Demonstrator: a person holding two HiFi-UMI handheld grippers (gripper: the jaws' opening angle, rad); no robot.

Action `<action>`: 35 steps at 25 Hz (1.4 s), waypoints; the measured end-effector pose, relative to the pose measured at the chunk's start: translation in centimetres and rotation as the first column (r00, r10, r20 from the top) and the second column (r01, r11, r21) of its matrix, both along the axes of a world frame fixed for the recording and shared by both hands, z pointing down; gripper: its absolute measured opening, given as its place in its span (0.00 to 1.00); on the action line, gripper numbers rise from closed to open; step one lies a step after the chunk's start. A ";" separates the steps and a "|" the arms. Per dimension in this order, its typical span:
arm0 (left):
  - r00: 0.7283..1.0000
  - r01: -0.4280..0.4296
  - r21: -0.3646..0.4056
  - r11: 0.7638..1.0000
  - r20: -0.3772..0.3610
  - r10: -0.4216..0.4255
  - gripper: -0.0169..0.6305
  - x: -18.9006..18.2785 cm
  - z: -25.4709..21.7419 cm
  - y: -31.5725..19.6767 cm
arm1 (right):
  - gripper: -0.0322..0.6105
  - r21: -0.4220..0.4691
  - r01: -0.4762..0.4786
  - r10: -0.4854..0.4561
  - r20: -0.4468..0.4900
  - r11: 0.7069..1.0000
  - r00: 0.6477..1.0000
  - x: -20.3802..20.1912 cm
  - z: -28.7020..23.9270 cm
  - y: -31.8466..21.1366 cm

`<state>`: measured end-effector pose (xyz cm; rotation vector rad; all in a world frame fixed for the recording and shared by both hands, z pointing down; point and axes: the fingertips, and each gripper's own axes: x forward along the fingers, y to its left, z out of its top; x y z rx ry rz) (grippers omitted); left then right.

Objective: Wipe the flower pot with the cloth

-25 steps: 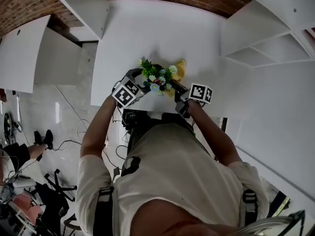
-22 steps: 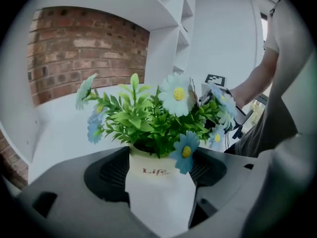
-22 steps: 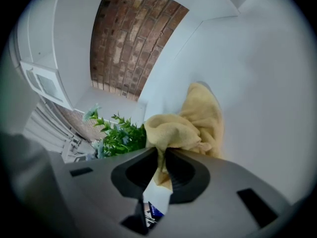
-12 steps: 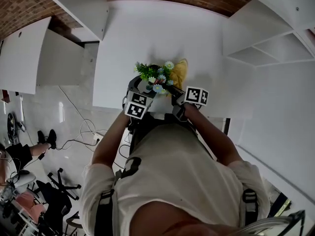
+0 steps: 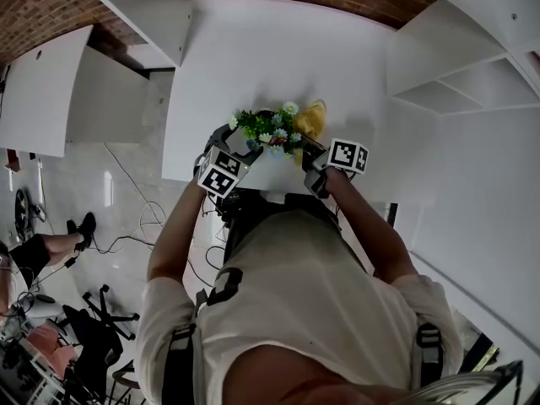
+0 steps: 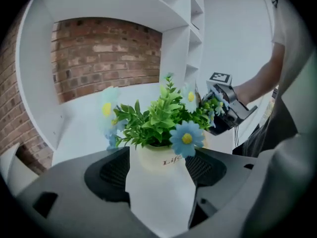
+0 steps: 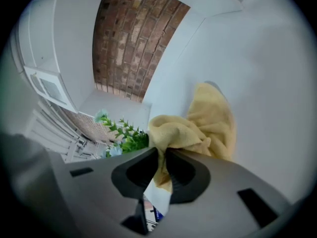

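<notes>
Left gripper (image 6: 157, 166) is clamping the pot (image 6: 154, 155); right gripper (image 7: 162, 165), pinching the cloth (image 5: 310, 118) at its two o'clock, should be rubbing gently.

A soft, nappy cloth (image 7: 210, 120); a smooth, faintly glossy pot (image 6: 159, 158) of plastic-looking flowers (image 6: 158, 119); a smooth, matt bench (image 5: 253, 57); a rough brick wall (image 6: 104, 53); the left hand-held gripper (image 6: 157, 168), matt grey plastic with grid-textured pads (image 6: 116, 170).

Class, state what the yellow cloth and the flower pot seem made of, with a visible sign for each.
The cloth: soft matte fabric, probably terry or microfibre; it bunches and looks fuzzy. The flower pot: smooth cream ceramic or plastic; even surface, printed lettering.
</notes>
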<state>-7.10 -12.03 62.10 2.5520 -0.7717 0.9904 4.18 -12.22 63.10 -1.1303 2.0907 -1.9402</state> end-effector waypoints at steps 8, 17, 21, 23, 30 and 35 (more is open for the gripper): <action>1.000 -0.009 0.008 1.000 -0.028 0.009 0.54 1.8 1.1 -0.8 | 0.14 0.009 0.002 -0.002 -0.013 1.000 1.000 -0.6 0.1 -0.9; 0.968 0.248 0.039 0.968 -0.052 -0.246 0.54 -0.1 1.2 0.6 | 0.14 -0.048 0.142 -0.144 -0.034 0.989 0.989 -3.9 2.3 2.6; 0.971 0.238 0.026 0.971 -0.032 -0.237 0.54 -0.9 1.6 0.8 | 0.14 -0.038 0.175 -0.177 -0.056 0.984 0.983 -3.5 2.0 2.5; 0.973 0.231 0.032 0.972 -0.036 -0.230 0.54 -1.0 1.4 0.7 | 0.14 -0.018 0.147 -0.148 -0.050 0.989 0.988 -2.5 1.1 1.6; 0.976 0.214 0.034 0.976 -0.036 -0.213 0.54 -0.6 1.5 0.6 | 0.14 0.063 0.094 -0.092 -0.032 0.994 0.995 -1.6 -1.7 -1.7; 0.965 0.263 0.053 0.963 -0.020 -0.263 0.54 -0.6 1.5 0.3 | 0.14 0.040 0.088 -0.088 -0.015 0.995 0.996 -3.2 -0.6 -0.8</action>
